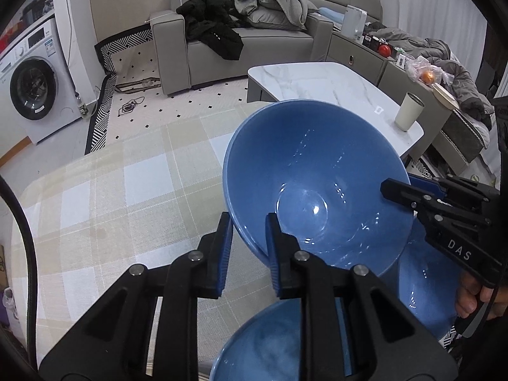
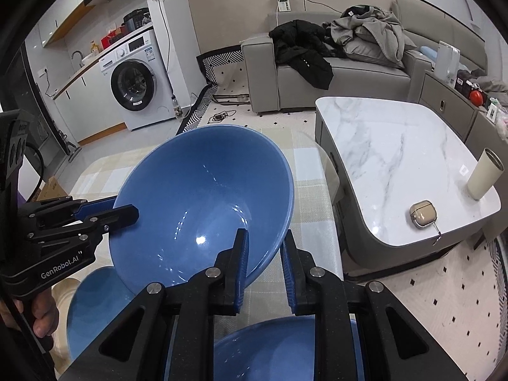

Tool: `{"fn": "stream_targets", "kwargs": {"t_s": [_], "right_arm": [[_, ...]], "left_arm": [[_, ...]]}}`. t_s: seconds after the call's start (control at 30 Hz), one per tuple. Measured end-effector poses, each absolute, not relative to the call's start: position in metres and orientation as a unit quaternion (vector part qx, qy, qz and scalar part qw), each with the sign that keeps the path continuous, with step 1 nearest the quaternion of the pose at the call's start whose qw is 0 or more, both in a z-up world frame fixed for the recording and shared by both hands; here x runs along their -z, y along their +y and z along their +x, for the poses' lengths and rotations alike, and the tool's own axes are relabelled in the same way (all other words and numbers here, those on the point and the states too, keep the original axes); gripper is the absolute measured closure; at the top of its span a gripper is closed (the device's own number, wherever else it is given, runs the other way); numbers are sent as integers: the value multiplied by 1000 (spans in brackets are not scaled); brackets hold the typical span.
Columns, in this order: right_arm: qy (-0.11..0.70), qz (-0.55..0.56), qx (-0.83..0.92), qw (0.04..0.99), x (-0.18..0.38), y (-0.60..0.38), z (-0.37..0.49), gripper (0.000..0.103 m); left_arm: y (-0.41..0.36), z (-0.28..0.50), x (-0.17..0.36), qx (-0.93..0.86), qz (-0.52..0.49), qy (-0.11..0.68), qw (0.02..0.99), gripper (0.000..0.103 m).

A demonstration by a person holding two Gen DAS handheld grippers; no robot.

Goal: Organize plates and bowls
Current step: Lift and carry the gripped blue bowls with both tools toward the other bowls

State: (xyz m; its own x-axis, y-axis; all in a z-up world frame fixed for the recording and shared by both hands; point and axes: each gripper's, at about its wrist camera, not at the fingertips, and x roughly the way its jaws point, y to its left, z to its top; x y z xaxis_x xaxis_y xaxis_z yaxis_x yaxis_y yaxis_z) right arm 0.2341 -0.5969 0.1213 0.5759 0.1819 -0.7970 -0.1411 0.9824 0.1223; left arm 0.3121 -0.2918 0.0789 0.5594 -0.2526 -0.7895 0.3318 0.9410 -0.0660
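Left wrist view showed the left hand-held gripper (image 1: 247, 238) clamped on the near rim of a tilted blue bowl (image 1: 314, 177), while the right hand-held gripper (image 2: 263, 254) pinched the opposite rim above the checked table (image 1: 104, 190).

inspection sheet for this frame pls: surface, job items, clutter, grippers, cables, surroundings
Surface: checked tablecloth, bare where visible.
Job's things: large blue bowl held tilted above the cloth; two more blue bowls below, one near, one at the side.
Clutter: nothing seen on the cloth.
Grippers: left gripper and right gripper each shut on the large bowl's rim, opposite sides.
Cables: black cable by the left gripper; cord on the floor.
Surroundings: marble coffee table with cup, sofa with clothes, washing machine.
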Motion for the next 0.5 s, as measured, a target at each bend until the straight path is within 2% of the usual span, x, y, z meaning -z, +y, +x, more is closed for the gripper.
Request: {"fn": "stream_targets", "kwargs": {"t_s": [0.5], "right_arm": [[416,19,-90,904,-169,-593,196,82]], "left_arm": [[-292,257,-130,175,46,405,896,85]]}}
